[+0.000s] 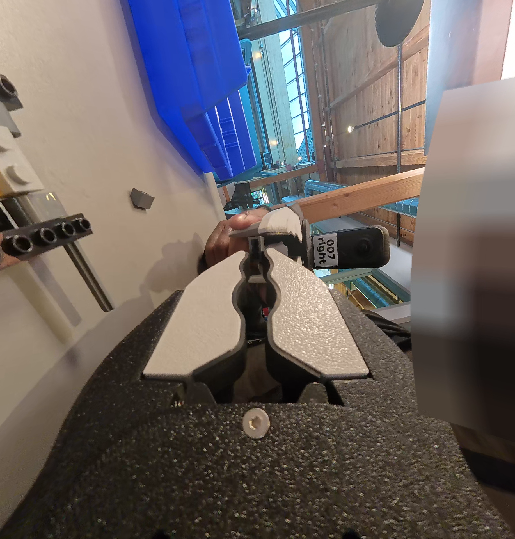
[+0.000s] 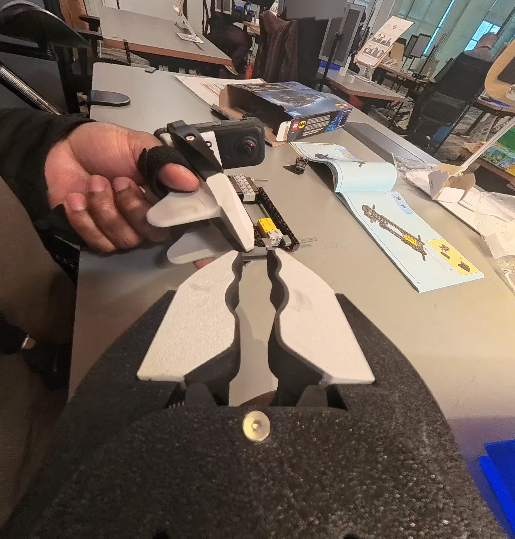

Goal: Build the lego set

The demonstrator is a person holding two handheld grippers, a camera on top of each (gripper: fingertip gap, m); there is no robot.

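Left gripper [image 1: 254,259] pinches a small grey-and-black brick piece [image 1: 255,248] between its fingertips, meeting the right gripper [image 2: 254,255] just above the grey surface [image 2: 367,320]. Right gripper's fingertips press on a grey plate [image 2: 254,251] at the near end of the black brick frame [image 2: 275,213], which carries a yellow brick [image 2: 267,224]. An open instruction booklet [image 2: 396,221] lies to the right.

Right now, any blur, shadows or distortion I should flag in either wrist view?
Left wrist view: rolled sideways, fisheye bend; brick assembly soft at the edge; soft hand shadow on the table. Right wrist view: sharper, evenly lit; hand slightly motion-blurred.
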